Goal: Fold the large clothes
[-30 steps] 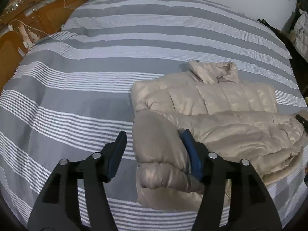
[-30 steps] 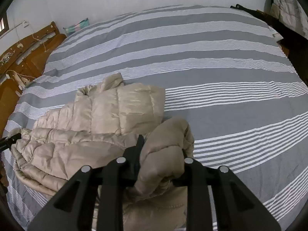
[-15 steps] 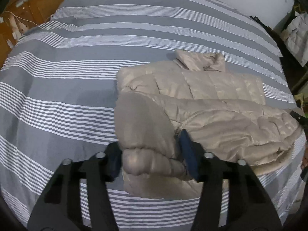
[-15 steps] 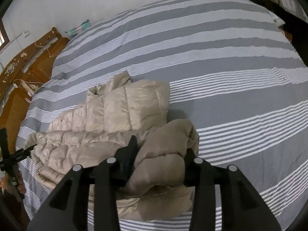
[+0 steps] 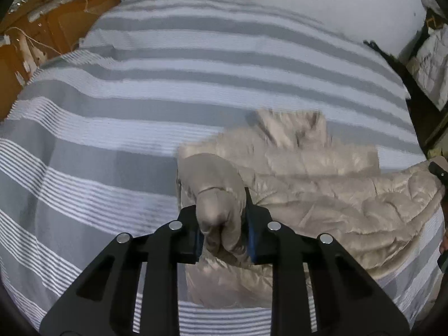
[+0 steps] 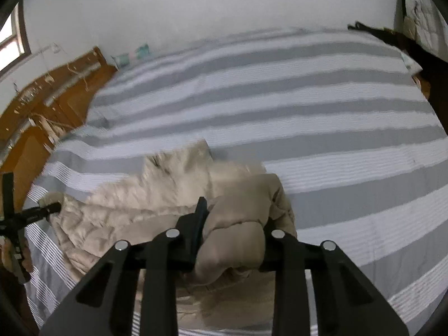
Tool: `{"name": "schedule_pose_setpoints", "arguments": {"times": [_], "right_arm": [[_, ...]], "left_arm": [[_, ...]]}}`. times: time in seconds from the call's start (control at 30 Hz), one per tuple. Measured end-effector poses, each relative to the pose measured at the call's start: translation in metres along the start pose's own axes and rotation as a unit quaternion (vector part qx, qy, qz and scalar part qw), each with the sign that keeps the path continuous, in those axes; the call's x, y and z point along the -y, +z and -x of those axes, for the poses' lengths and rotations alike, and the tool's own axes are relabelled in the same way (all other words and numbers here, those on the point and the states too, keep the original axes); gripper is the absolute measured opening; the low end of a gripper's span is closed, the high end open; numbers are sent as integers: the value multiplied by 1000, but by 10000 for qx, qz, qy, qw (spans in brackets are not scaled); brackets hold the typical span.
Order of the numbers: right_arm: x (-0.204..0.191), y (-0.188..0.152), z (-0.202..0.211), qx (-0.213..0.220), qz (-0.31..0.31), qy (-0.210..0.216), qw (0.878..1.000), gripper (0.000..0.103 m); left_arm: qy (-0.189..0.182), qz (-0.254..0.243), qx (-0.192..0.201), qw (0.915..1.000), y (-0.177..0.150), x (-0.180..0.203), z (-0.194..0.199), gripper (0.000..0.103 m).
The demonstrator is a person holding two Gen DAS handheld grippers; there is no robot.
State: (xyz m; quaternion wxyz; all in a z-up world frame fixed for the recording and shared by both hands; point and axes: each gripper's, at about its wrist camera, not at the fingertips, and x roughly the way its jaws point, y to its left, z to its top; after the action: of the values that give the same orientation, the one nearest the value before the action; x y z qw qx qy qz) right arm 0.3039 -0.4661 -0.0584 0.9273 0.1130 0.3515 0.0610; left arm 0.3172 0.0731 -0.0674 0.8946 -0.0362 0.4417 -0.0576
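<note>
A beige puffer jacket [image 5: 322, 184] lies partly folded on the striped bed, collar toward the far side. My left gripper [image 5: 222, 238] is shut on the jacket's near left fold and lifts it off the bed. In the right wrist view the jacket [image 6: 156, 204] spreads to the left, and my right gripper [image 6: 232, 238] is shut on its near right fold, also raised. The left gripper shows at the left edge of the right wrist view [image 6: 33, 212]. The right gripper tip shows at the right edge of the left wrist view [image 5: 436, 169].
The grey and white striped bedspread [image 5: 140, 128] covers the whole bed. A wooden headboard with cords [image 5: 42, 28] stands at the far left. A white wall [image 6: 196, 8] is behind the bed. Dark furniture with a white garment [image 5: 428, 56] stands at the right.
My left gripper has closed from open onto the jacket's left fold. Both grippers have lifted their folds and tilted up, so more wall and headboard show.
</note>
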Motion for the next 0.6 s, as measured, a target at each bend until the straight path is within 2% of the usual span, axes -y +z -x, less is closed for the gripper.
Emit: {"name": "schedule_pose_setpoints", "arguments": {"times": [0.17, 0.23, 0.3, 0.37, 0.5, 0.6], "right_arm": [[-22, 62, 28, 752, 148, 289, 9966, 27], [-31, 80, 33, 1123, 348, 247, 9928, 27], [-38, 86, 28, 1300, 564, 77, 9899, 27], [-38, 84, 2, 1118, 630, -65, 9917, 27], [-17, 52, -60, 237, 517, -253, 9981, 27], [0, 23, -92, -240, 532, -525, 9969, 27]], "left_arm": [[11, 254, 837, 9962, 44, -5, 51, 21], [69, 260, 1153, 9930, 62, -4, 66, 21], [187, 274, 1297, 9910, 72, -3, 62, 22], [304, 267, 1171, 9923, 73, -2, 43, 22], [452, 188, 282, 9984, 50, -6, -35, 22], [660, -34, 81, 9978, 36, 0, -64, 24]]}}
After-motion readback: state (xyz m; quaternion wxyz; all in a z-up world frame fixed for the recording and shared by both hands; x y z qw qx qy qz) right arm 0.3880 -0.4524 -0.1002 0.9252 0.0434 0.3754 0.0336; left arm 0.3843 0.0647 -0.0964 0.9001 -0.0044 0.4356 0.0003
